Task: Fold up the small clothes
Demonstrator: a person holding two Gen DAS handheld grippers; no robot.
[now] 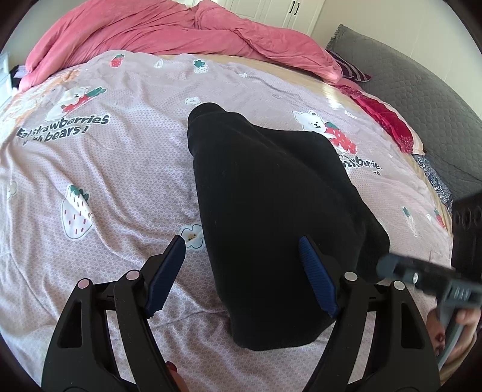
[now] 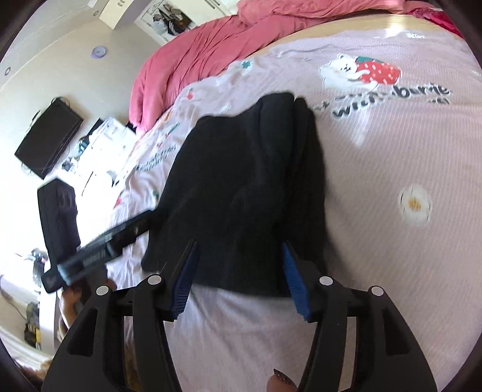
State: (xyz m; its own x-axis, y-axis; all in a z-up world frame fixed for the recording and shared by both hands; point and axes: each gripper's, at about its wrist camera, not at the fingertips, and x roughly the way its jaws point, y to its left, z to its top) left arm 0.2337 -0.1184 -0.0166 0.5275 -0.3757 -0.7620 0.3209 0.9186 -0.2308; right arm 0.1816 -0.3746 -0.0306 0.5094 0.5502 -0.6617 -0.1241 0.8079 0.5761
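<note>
While the black garment lay folded on the strawberry-print bedsheet, the left gripper and right gripper were held released above its near edge; a pink duvet was bunched behind.

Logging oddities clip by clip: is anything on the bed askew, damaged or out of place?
Nothing damaged or spilled. The black garment lies folded but lopsided on the printed sheet, narrow at its far end. The pink duvet sits bunched at the far edge.
</note>
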